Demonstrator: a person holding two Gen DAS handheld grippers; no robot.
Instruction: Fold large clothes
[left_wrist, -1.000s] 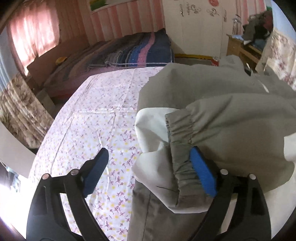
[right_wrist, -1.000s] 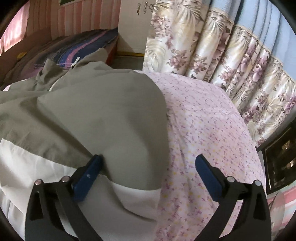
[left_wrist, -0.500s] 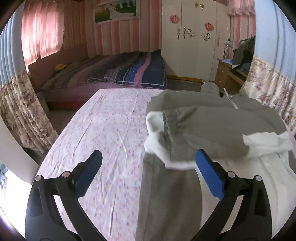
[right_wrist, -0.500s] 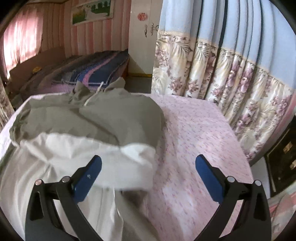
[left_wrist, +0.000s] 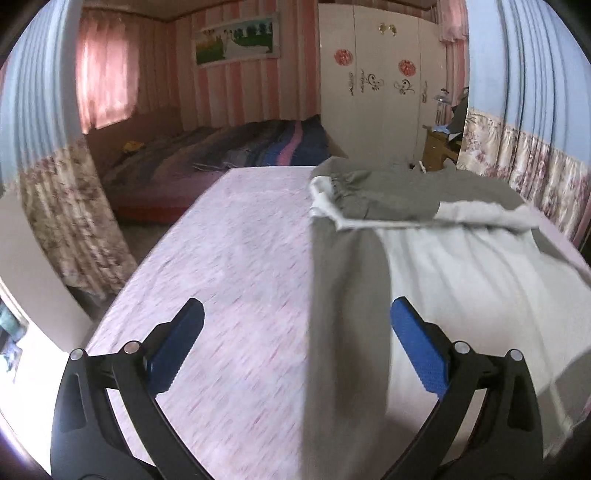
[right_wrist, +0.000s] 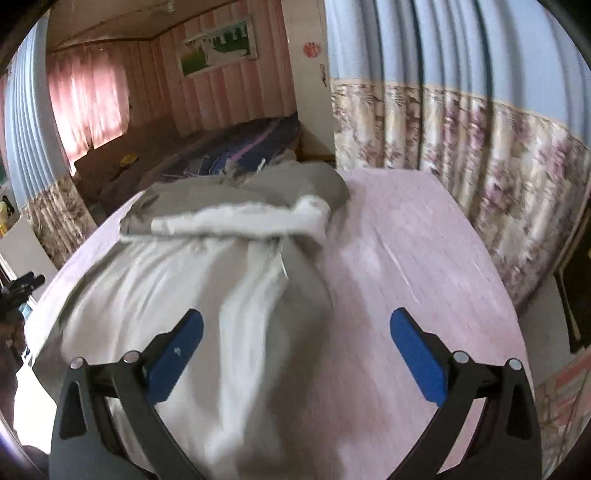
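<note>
My left gripper (left_wrist: 295, 336) hangs with its jaws spread wide and nothing between them, having just finished opening; my right gripper (right_wrist: 295, 338) gapes equally wide and empty. The large grey-green garment with a white lining (left_wrist: 424, 236) lies on the pink floral bedsheet (left_wrist: 236, 258), its sleeves folded across the far end. Beyond it I see a dark striped bed (left_wrist: 236, 155), a white wardrobe (left_wrist: 373, 74) and flowered curtains (right_wrist: 461, 147) close on the right.

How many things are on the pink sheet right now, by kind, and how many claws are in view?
Garments: 1, the grey-and-white jacket
Sheets: 1, the pink sheet
Claws: 2, left claw and right claw, both open and empty
Total: 4
</note>
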